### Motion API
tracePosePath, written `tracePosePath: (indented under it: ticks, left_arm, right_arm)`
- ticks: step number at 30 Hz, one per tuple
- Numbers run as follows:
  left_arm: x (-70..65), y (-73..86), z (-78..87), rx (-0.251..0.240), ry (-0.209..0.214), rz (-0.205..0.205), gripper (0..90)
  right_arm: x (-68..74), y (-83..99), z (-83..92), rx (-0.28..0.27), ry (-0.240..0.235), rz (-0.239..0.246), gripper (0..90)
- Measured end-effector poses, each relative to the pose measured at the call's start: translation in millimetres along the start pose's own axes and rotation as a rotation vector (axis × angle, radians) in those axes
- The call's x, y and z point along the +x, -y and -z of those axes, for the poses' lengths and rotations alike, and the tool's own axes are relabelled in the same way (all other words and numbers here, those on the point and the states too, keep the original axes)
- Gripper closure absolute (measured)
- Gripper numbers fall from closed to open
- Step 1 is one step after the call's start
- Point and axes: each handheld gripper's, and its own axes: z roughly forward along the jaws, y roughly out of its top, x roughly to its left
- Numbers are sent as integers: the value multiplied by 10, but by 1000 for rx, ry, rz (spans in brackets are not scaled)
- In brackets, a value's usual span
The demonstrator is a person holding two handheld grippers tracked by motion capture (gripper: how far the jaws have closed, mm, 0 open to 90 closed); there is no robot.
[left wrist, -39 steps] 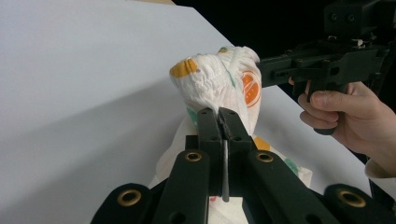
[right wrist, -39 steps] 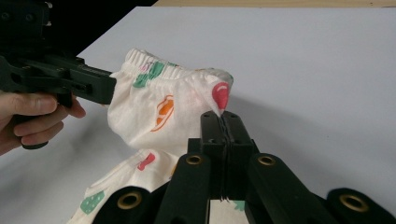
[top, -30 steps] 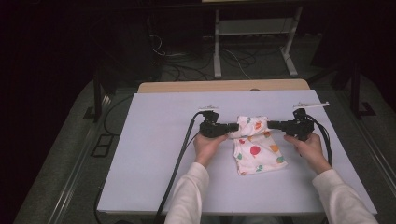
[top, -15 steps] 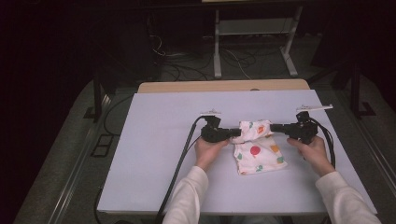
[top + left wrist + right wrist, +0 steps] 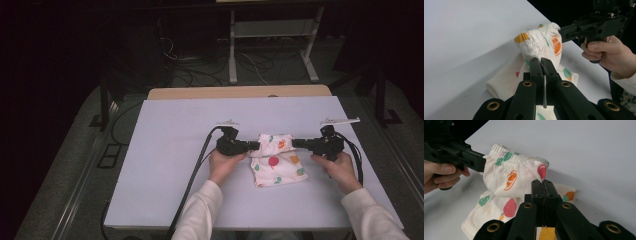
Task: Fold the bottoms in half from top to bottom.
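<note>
Fruit-print shorts [image 5: 277,162] lie on the white table [image 5: 170,165], toward its right half, just in front of the person's hands. Nearest the person, the leg ends rest flat on the tabletop; farther away, the elastic waistband [image 5: 511,157] is raised off the surface and stretched between the two grippers. The left gripper [image 5: 254,145] has its jaws pressed together on one end of the waistband, a pinch of gathered cloth showing right at its tips in the left gripper view [image 5: 543,61]. The right gripper [image 5: 296,143] is clamped the same way on the opposite end, cloth nipped at its tips [image 5: 543,182]. Beyond the table's far edge stand a wooden board [image 5: 240,92] and a dark floor with cables and a metal stand.

This looks like a fold in progress: the waistband is lifted and appears ready to be carried over the legs. The next move likely calls for both hands travelling together toward the person, keeping the band taut and level, then lowering it onto the leg ends before either grip lets go.
</note>
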Motion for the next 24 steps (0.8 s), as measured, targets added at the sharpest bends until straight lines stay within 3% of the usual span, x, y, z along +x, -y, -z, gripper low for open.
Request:
tracePosePath:
  ticks: [24]
  left_arm:
    - [-161,155,-32,39,29,-39,881]
  right_arm:
    - [42,113,59,54,24,16,879]
